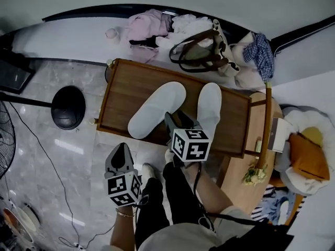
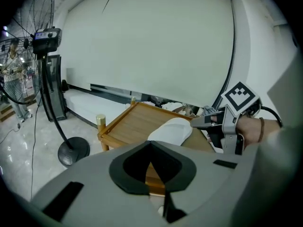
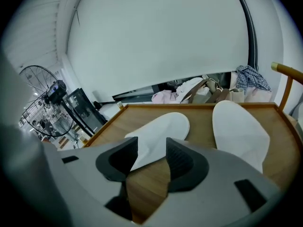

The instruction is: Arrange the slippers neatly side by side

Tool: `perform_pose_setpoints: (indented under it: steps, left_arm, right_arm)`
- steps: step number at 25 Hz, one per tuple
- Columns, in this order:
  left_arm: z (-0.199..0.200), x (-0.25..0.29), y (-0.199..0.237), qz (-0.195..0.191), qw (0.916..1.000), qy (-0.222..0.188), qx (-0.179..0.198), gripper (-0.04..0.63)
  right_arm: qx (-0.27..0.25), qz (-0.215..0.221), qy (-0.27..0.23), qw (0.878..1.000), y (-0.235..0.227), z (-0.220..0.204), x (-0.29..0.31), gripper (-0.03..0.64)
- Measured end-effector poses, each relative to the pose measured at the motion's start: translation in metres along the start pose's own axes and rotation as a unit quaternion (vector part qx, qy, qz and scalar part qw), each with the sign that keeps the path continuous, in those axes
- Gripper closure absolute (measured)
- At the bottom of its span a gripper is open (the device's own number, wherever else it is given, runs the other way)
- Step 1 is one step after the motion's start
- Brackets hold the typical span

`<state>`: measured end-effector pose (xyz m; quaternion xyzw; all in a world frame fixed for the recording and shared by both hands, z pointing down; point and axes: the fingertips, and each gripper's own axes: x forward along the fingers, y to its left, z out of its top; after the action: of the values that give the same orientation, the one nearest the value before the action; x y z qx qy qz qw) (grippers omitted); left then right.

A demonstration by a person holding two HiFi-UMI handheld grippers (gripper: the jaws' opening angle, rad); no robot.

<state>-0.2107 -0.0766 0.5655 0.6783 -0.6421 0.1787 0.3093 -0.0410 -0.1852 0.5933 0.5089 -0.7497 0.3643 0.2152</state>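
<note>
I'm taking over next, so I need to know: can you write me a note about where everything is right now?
Left gripper: shut, empty, off the near edge of the wooden table.
Right gripper: open, with the slanted slipper's heel between its jaws, not gripped.
Both slippers are on the table; the straight slipper looks placed.
Left to do: probably turn the slanted one parallel beside it.
</note>
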Motion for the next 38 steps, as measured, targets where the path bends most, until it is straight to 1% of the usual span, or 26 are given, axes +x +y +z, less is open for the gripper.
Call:
perform_pose_setpoints:
  steps: [9,13,14,16,17,19,23,31,38]
  left_arm:
    - [-0.003,0.01,0.006,0.003,0.9999,0.008,-0.01,0.588]
    - [-0.004,0.015,0.005,0.001,0.9999,0.011,-0.011,0.587]
    - [-0.004,0.017,0.005,0.0,0.9999,0.012,-0.011,0.587]
    - [-0.005,0.018,0.006,0.001,0.9998,0.013,-0.012,0.587]
    - [-0.006,0.019,0.007,0.001,0.9998,0.014,-0.013,0.586]
    - [-0.008,0.019,0.009,0.002,0.9998,0.016,-0.015,0.588]
    - [-0.01,0.018,0.011,0.005,0.9997,0.017,-0.018,0.588]
    - [-0.007,0.014,0.01,0.005,0.9998,0.013,-0.015,0.588]
    - [0.008,0.012,0.0,-0.002,1.0,0.0,-0.009,0.587]
  right_arm:
    - [0.032,-0.006,0.031,0.999,-0.001,-0.003,0.021,0.431]
    - [0.048,0.001,0.051,0.998,0.001,-0.01,0.03,0.431]
    - [0.048,0.002,0.055,0.997,0.002,-0.011,0.031,0.438]
    - [0.043,-0.003,0.062,0.997,0.003,-0.013,0.033,0.506]
    - [0.039,-0.006,0.064,0.997,0.003,-0.013,0.033,0.53]
    - [0.035,-0.008,0.064,0.997,0.003,-0.014,0.034,0.55]
    - [0.034,-0.005,0.063,0.997,0.003,-0.013,0.033,0.569]
    - [0.038,0.017,0.057,0.998,0.008,-0.003,0.024,0.576]
    - [0.038,0.041,0.048,0.997,0.01,0.014,0.006,0.577]
